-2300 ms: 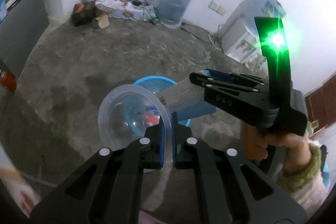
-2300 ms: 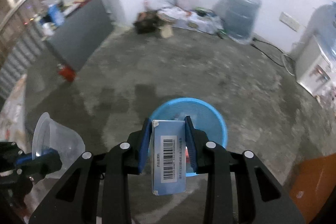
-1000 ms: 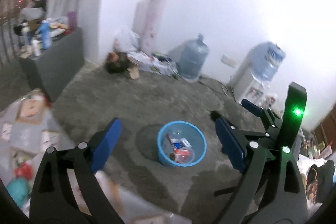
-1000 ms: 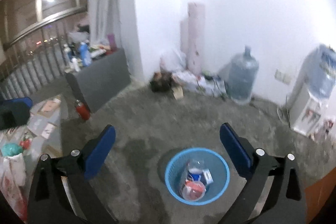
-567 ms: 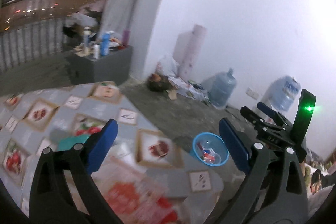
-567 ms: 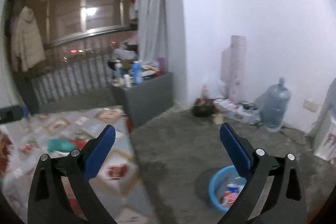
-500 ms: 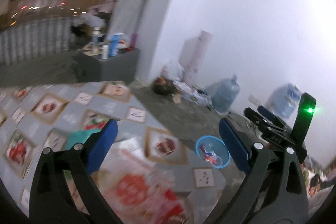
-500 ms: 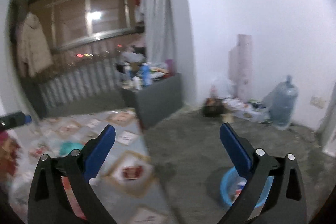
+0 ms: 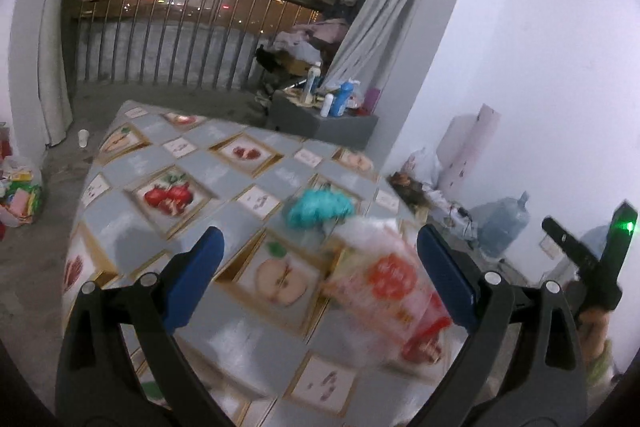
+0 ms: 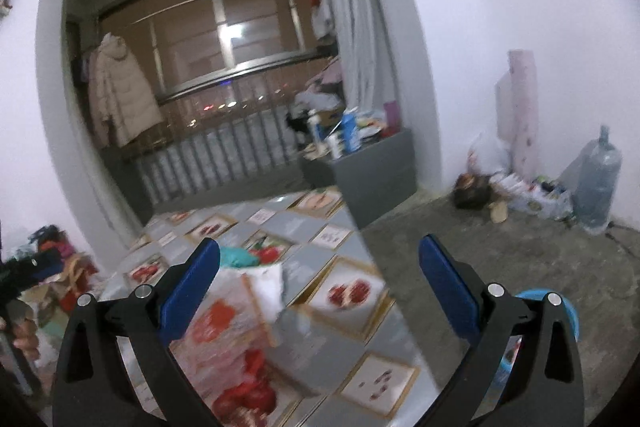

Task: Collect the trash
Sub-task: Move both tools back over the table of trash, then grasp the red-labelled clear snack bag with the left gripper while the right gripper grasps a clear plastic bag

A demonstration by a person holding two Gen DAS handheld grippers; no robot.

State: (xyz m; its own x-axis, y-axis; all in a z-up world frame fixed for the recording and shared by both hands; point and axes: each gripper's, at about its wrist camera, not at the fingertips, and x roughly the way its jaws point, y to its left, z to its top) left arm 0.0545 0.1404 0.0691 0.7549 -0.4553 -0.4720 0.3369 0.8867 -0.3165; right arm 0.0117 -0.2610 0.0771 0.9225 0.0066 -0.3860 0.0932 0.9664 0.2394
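A table under a fruit-print cloth (image 9: 168, 163) fills the left wrist view. On it lie a teal crumpled wad (image 9: 316, 209) and a blurred red-and-white plastic wrapper (image 9: 384, 287). My left gripper (image 9: 320, 273) is open and empty, its blue pads either side of the wrapper and short of it. My right gripper (image 10: 320, 287) is open and empty above the table's near corner, with the wrapper (image 10: 228, 323), a white crumpled piece (image 10: 272, 283) and the teal wad (image 10: 238, 255) ahead. The blue trash basket (image 10: 566, 311) shows on the floor, mostly behind the right finger.
A grey cabinet (image 10: 376, 171) topped with bottles stands past the table by the curtain. A large water jug (image 10: 596, 183) and floor clutter (image 10: 520, 191) line the white wall. A bag of rubbish (image 9: 20, 191) sits on the floor left of the table.
Both grippers were shut on a clear cup and a box above the blue basket. Both items dropped in, the jaws opened, and both views swung up from the basket to the table.
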